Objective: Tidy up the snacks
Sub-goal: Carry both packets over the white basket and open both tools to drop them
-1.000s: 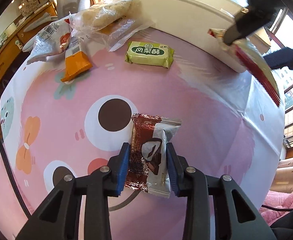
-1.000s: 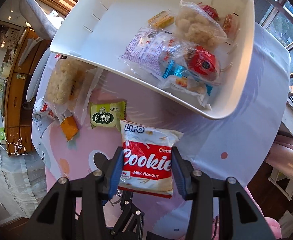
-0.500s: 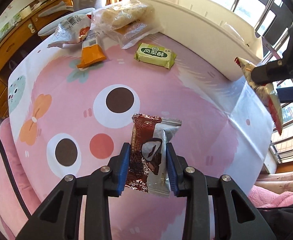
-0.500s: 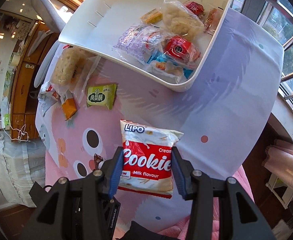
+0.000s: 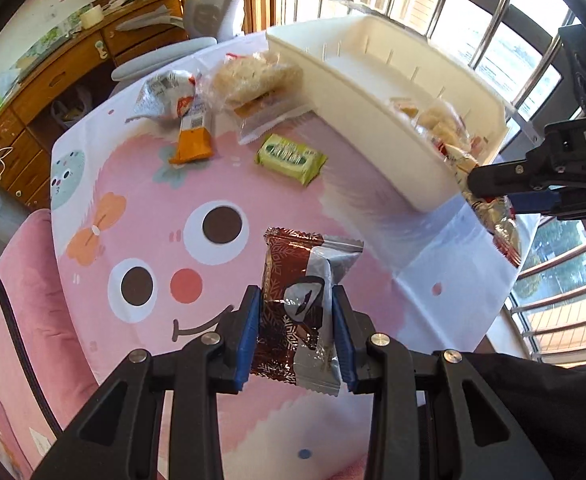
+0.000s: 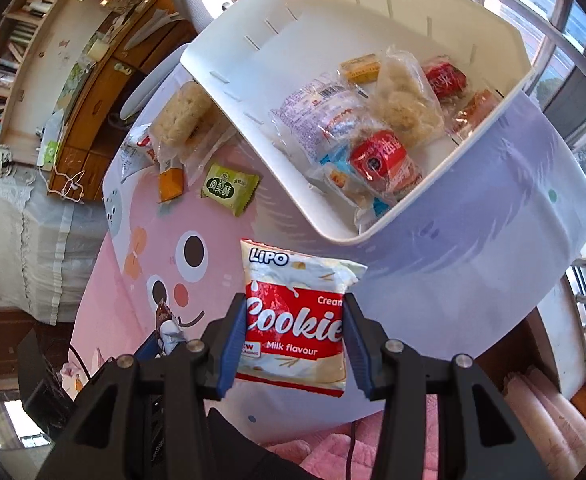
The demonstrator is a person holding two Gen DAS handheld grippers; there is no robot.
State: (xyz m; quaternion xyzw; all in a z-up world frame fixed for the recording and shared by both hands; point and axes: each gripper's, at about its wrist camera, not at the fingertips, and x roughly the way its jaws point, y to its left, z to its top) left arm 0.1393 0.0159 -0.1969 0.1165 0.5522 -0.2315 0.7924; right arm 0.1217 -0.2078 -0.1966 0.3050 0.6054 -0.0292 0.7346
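Observation:
My left gripper (image 5: pixel 295 300) is shut on a brown and silver snack packet (image 5: pixel 301 300), held above the pink cartoon tablecloth (image 5: pixel 133 208). My right gripper (image 6: pixel 295 312) is shut on a red and white Lipo cookie bag (image 6: pixel 295 312), hanging just short of the near rim of the white bin (image 6: pixel 277 4). The bin holds several wrapped snacks, among them a red packet (image 6: pixel 381 160). In the left wrist view the right gripper (image 5: pixel 489 200) shows at the right edge, beside the bin's corner (image 5: pixel 373 152). A green pastry pack (image 5: pixel 291 156), an orange bar (image 5: pixel 191 144) and a rice cracker bag (image 5: pixel 253 76) lie on the cloth.
A silver and red snack bag (image 5: pixel 165 96) lies at the table's far left. Wooden drawers (image 5: pixel 33 100) and a grey chair (image 5: pixel 165 60) stand beyond the table. Barred windows (image 5: pixel 453 12) run behind the bin. Pink bedding (image 6: pixel 533 404) lies below the table edge.
Both grippers have risen and rolled with their packets still held. The table and bin look smaller and farther in both views. The right gripper has shifted across the left wrist view, lower along the bin.

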